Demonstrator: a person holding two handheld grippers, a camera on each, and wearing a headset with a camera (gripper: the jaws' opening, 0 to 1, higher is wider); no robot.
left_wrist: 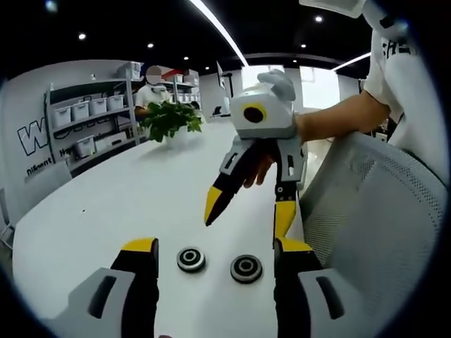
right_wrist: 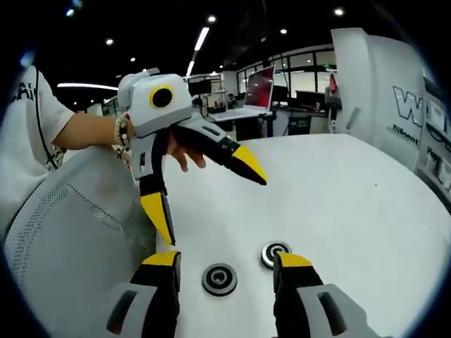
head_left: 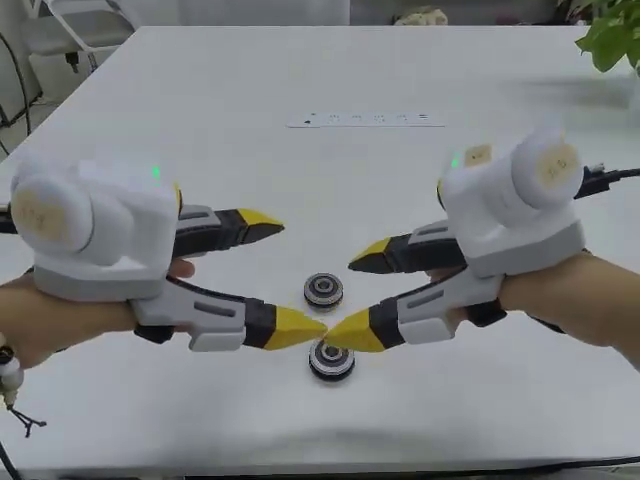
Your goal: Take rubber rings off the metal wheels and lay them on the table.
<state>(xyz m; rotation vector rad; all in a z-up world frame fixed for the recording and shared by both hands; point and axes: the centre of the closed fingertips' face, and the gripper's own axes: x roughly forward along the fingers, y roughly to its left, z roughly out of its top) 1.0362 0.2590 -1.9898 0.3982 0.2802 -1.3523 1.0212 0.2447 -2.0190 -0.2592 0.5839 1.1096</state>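
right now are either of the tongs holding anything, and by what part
Nothing is held: left tongs and right tongs are open, and both metal wheels lie on the table.

Two small metal wheels lie flat on the white desk (head_left: 420, 80), axle bore up, close together but not touching. Far wheel (head_left: 323, 290): silver disc, dark centre, with a black rubber ring (right_wrist: 208, 279) seated round the rim. Near wheel (head_left: 331, 364): same build and pose, ring likewise seated, its upper edge partly hidden in the head view.
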